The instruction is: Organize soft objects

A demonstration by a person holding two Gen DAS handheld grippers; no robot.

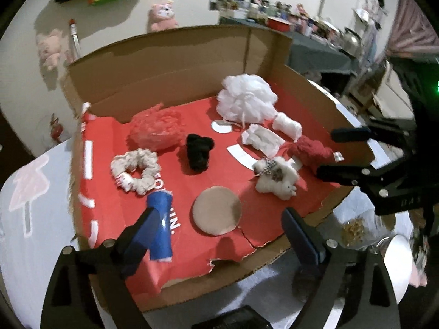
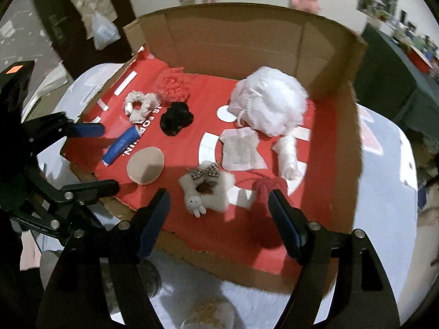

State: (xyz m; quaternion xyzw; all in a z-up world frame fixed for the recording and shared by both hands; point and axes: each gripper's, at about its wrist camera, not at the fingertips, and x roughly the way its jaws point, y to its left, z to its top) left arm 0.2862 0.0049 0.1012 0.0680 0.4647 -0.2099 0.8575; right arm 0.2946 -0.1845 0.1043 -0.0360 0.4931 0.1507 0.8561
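Here both grippers hang above the near edge of the cardboard box (image 1: 170, 63), jaws spread wide, nothing held. Under the left gripper (image 1: 219, 235) lie the blue roll (image 1: 162, 227) and tan round pad (image 1: 216, 209); under the right gripper (image 2: 219, 216), the fluffy white ring (image 2: 211, 189) and red yarn bundle (image 2: 267, 189).

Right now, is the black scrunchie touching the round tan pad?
Apart. The right wrist view shows bare red cardboard between the black scrunchie and the tan pad; the left wrist view shows the same gap.
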